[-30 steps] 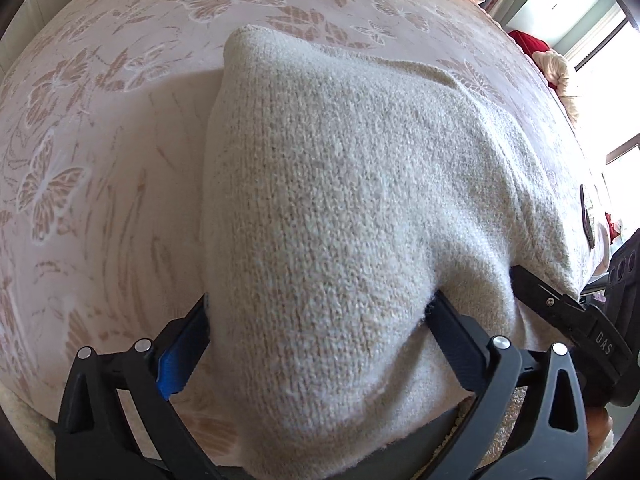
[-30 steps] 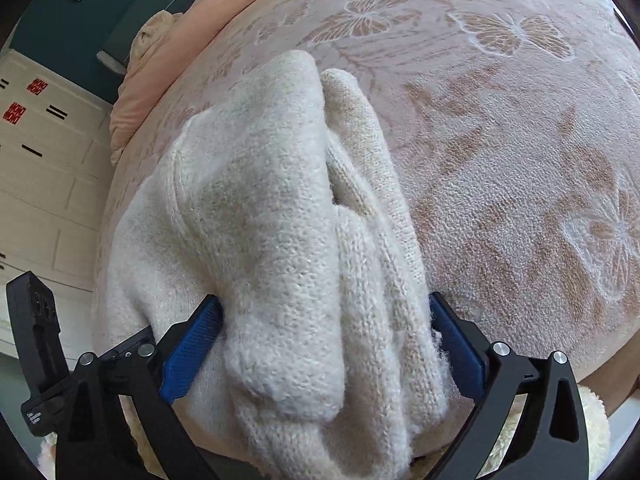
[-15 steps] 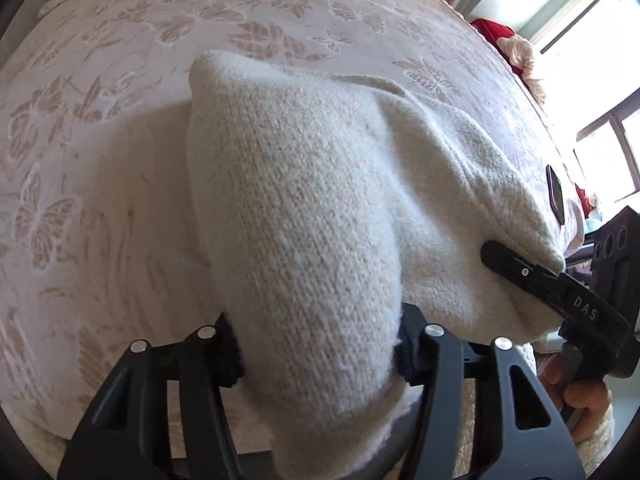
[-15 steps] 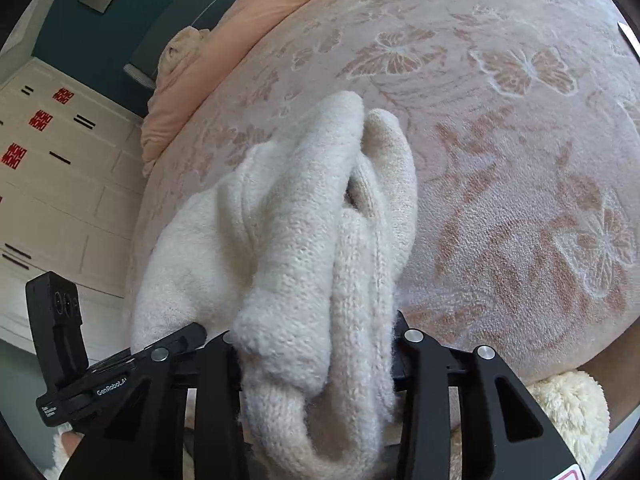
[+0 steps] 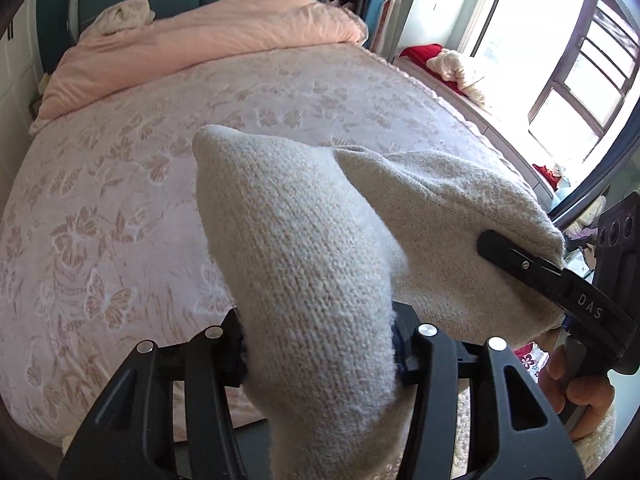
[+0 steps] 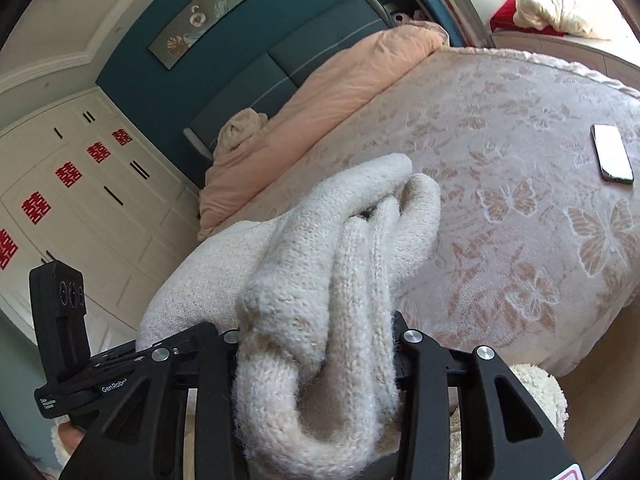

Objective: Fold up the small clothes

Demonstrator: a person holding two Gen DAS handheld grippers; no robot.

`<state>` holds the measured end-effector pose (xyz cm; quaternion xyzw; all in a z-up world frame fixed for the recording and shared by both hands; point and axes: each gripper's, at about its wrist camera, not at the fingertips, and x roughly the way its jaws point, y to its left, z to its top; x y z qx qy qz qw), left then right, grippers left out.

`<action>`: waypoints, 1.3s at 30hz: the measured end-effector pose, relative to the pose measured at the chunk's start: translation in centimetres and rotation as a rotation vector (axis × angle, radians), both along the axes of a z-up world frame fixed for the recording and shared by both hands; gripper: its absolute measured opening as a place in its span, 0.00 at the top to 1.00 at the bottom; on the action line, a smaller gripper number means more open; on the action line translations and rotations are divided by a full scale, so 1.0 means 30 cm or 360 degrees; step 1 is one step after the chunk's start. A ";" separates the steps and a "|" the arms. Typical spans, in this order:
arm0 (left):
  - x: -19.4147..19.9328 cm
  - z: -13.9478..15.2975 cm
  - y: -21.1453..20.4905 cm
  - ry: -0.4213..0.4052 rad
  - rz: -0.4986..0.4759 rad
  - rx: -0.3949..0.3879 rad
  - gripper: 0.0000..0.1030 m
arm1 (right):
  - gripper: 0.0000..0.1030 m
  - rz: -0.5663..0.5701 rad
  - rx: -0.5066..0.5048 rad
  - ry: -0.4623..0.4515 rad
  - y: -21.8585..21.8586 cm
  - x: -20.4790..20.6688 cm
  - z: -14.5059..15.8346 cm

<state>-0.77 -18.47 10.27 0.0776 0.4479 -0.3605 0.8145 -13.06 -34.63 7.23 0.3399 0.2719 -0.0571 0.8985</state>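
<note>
Up comes the cream knit sweater (image 5: 320,264), lifted off the bed (image 5: 120,184), which a second ago filled both views and now drops away to show the pink duvet (image 5: 208,44) and teal headboard (image 6: 240,60). It hangs stretched between both tools above the butterfly bedspread. Left tool (image 5: 320,350) is clamped on one bunched end, right tool (image 6: 316,344) is clamped on the thick rolled end. A phone (image 6: 612,154) lies on the bed, well apart.

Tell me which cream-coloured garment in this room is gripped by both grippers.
The knit sweater, clamped by the left gripper and right gripper; the bundle on the quilt and the windowsill pile lie untouched.
</note>
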 end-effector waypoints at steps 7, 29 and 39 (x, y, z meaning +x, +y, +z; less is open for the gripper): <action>-0.057 0.339 0.086 -0.0312 -0.0045 -0.0235 0.52 | 0.64 0.0022 -0.0253 -0.0432 0.095 -0.066 0.366; 0.181 0.341 0.637 -0.0536 0.0243 -0.0496 0.32 | 0.43 0.0419 -0.0163 -0.0293 0.397 0.429 0.156; 0.194 -0.528 0.912 0.0448 0.0826 -0.0350 0.32 | 0.26 0.0276 -0.0113 0.0452 0.336 0.352 -0.416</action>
